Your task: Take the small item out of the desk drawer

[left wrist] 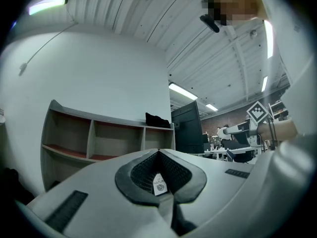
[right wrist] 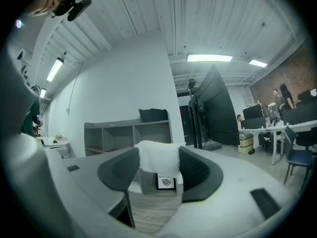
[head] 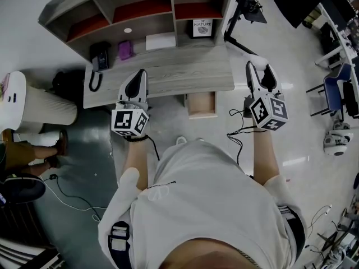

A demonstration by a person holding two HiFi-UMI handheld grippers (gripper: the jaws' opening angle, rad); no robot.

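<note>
now, right claw (right wrist: 158,155) clenched on soft white wad (right wrist: 159,166), left claw (left wrist: 158,151) pinched shut

A phone (head: 99,58) is sitting at the left before the shelves (head: 140,10), a purple item (head: 125,50) and a white box (head: 161,41) are lying to its right, a card (head: 202,28) is standing farther right, and a blue chair (head: 335,91) is standing far right.
</note>
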